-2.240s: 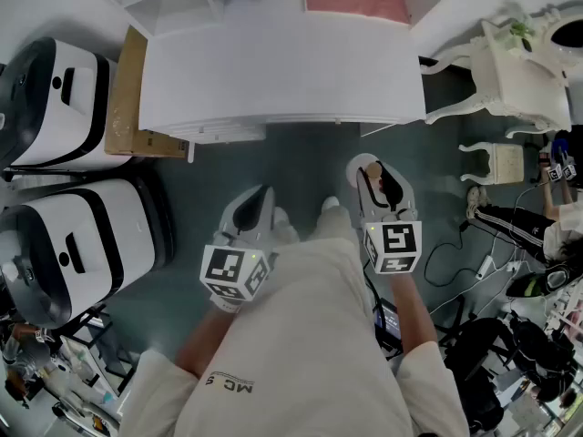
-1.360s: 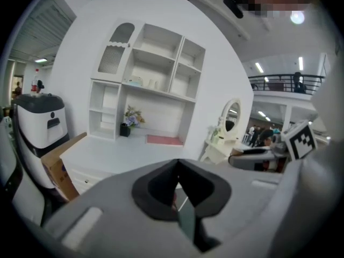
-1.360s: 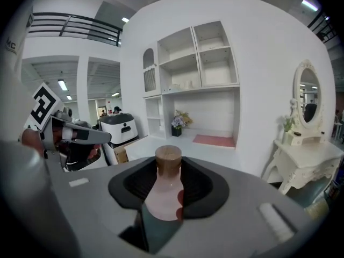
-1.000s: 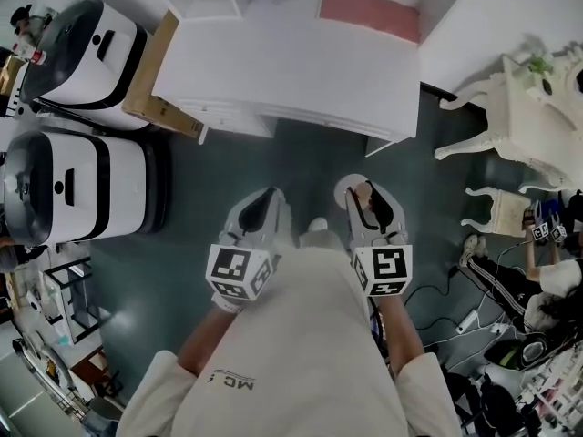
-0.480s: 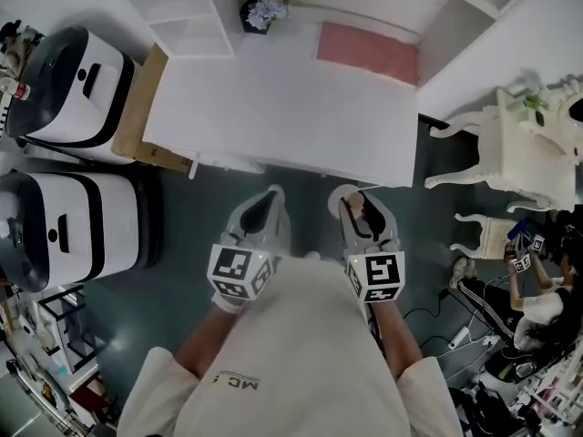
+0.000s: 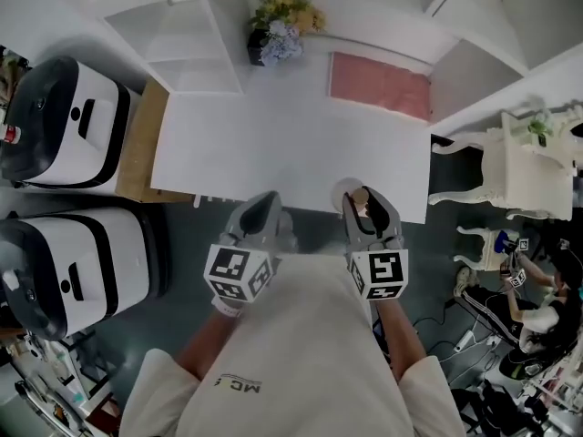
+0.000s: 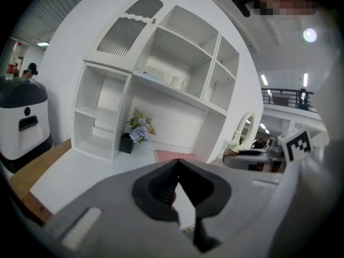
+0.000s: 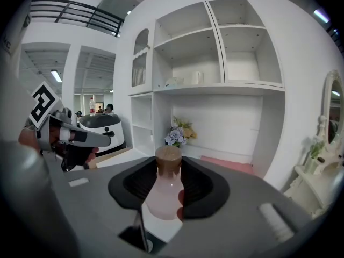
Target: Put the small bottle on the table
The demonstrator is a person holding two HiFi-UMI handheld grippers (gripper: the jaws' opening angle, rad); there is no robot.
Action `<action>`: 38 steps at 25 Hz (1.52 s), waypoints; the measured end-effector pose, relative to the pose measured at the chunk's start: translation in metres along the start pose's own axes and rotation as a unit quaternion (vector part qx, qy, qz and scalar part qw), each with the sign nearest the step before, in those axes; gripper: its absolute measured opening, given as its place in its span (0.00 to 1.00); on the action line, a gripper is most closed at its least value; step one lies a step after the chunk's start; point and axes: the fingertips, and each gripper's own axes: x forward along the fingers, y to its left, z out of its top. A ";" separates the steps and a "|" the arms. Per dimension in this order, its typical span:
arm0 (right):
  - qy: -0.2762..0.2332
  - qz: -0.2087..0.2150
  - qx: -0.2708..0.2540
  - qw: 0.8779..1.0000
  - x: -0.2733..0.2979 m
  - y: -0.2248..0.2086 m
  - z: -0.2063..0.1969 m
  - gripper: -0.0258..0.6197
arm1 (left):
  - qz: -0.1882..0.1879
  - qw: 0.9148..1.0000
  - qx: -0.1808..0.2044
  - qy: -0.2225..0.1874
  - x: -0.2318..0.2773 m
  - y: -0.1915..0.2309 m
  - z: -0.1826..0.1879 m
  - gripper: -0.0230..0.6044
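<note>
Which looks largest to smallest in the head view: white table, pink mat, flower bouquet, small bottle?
1. white table
2. pink mat
3. flower bouquet
4. small bottle: smallest even though it is nearest the camera, and partly hidden in the right gripper

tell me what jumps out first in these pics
First is the small bottle, pale pink with a brown cap, clamped upright in the right gripper at the near edge of the white table. Next come the pink mat and the potted flowers at the table's far side. The left gripper is shut on nothing.
</note>
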 end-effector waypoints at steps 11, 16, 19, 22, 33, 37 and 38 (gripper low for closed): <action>0.012 0.011 -0.007 1.000 0.089 -0.015 0.016 0.25 | -0.017 0.999 0.014 0.029 0.070 0.041 0.014 0.03; 0.023 0.021 -0.007 0.999 0.118 -0.025 0.007 0.25 | -0.011 0.999 0.015 0.045 0.100 0.050 0.008 0.03; 0.029 0.026 -0.006 0.999 0.139 -0.034 -0.004 0.25 | -0.009 0.999 0.012 0.052 0.117 0.059 -0.002 0.03; 0.029 0.029 -0.004 0.999 0.158 -0.041 -0.016 0.25 | 0.005 0.998 0.005 0.062 0.127 0.071 -0.014 0.03; 0.039 0.040 0.009 0.998 0.231 -0.062 -0.050 0.25 | 0.053 0.996 0.005 0.072 0.155 0.105 -0.041 0.03; 0.040 0.035 0.017 0.998 0.259 -0.074 -0.065 0.25 | 0.065 0.995 0.002 0.074 0.168 0.116 -0.050 0.03; 0.040 0.033 0.018 0.999 0.266 -0.076 -0.067 0.26 | 0.068 0.995 0.000 0.074 0.170 0.119 -0.052 0.03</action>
